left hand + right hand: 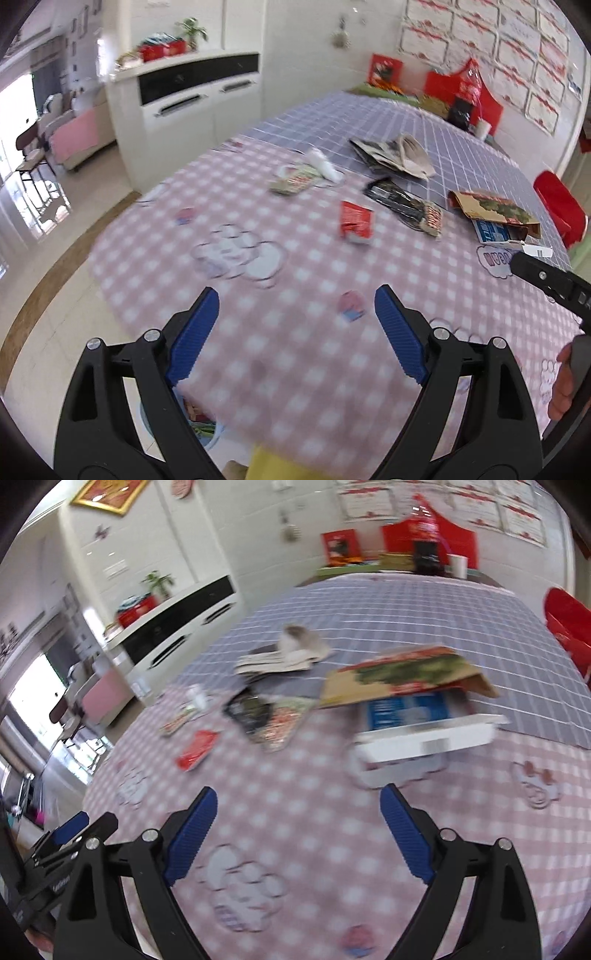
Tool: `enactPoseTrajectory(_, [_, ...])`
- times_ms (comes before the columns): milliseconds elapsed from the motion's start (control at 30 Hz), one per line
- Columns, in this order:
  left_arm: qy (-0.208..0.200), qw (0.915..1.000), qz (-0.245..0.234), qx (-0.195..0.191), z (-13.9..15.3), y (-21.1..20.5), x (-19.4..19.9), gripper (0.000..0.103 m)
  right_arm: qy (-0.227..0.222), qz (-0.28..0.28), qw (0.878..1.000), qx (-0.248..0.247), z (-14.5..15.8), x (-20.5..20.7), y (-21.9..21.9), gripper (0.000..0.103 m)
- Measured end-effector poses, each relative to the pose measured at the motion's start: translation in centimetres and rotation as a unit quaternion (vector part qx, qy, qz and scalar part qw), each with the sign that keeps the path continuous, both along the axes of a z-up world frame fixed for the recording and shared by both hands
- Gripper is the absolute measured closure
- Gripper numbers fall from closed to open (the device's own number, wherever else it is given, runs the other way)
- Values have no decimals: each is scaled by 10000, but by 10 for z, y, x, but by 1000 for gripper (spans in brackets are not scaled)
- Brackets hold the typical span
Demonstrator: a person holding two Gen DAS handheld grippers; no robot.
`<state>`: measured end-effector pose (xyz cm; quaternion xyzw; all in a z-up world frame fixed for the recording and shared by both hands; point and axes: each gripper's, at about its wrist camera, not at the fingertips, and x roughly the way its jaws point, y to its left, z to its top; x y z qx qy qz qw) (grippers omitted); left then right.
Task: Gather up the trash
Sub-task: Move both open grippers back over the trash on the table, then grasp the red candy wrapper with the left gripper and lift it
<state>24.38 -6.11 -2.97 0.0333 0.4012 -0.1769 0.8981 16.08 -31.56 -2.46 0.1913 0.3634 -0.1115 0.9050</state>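
Trash lies scattered on a table with a pink and grey checked cloth (295,354). There is a red wrapper (355,221), a black packet (395,197), a green-white wrapper (293,180), crumpled paper (397,153) and a flattened brown carton over a blue-white box (495,218). My left gripper (295,306) is open and empty above the near table edge. My right gripper (298,806) is open and empty, just short of the blue-white box (424,734) and brown carton (406,679). The red wrapper (197,749) lies left of it.
A light blue bin (201,424) with scraps stands on the floor under the near table edge. A white cabinet (192,107) stands beyond the table's left. Red boxes and a cup (484,129) stand at the far end. A red chair (570,627) is at the right.
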Motion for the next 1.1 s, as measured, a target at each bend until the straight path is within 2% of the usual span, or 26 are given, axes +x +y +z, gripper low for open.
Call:
enactPoseTrajectory(100, [244,9996,-151,-38,-5,-21,16,18,69,-213,9996,-152,-1,-4,-20,15])
enactPoseTrajectory(267, [312,9986,-408,110,-11,-55,47,18,56,-394,9988,-273,6,-5,-41,15])
enactPoseTrajectory(367, [388,9985,-329,184,-18,-72,69,19,62,-471,9985,-253,8,-6,-47,15])
enactPoseTrajectory(433, [384,9983,-337,278,-22,-80,76,25,78,-500,9983,-278,8,-6,-47,15])
enactPoseTrajectory(567, [540,9969,-418,378,-38,-91,88,45,76,-338,9979,-539,12,-2,-33,15])
enactPoseTrajectory(600, [440,9973,-441,381,-36,-90,87,65,35,-186,9981,-590,15,1,-25,15])
enactPoseTrajectory(633, [463,9970,-482,393,-37,-89,87,69,-17,-6,9982,-607,17,6,-18,15])
enactPoseTrajectory(800, [568,9968,-553,-41,-35,-66,90,72,-23,823,9934,-804,20,44,18,15])
enactPoseTrajectory(900, [594,9962,-578,-270,-33,-49,88,72,421,1092,9892,-887,0,80,34,15])
enactPoseTrajectory(967, [761,9927,-692,-635,-33,-33,85,72,555,1192,9886,-730,-10,96,35,21])
enactPoseTrajectory(1033, [789,9907,-768,-802,-33,-20,80,72,696,1208,9887,-559,-22,112,34,26])
enactPoseTrajectory(1067, [729,9915,-741,-785,-32,-16,77,72,754,1140,9886,-634,-26,117,34,33])
enactPoseTrajectory(1100, [612,9930,-695,-727,-30,-10,72,72,851,1043,9880,-754,-30,122,34,45])
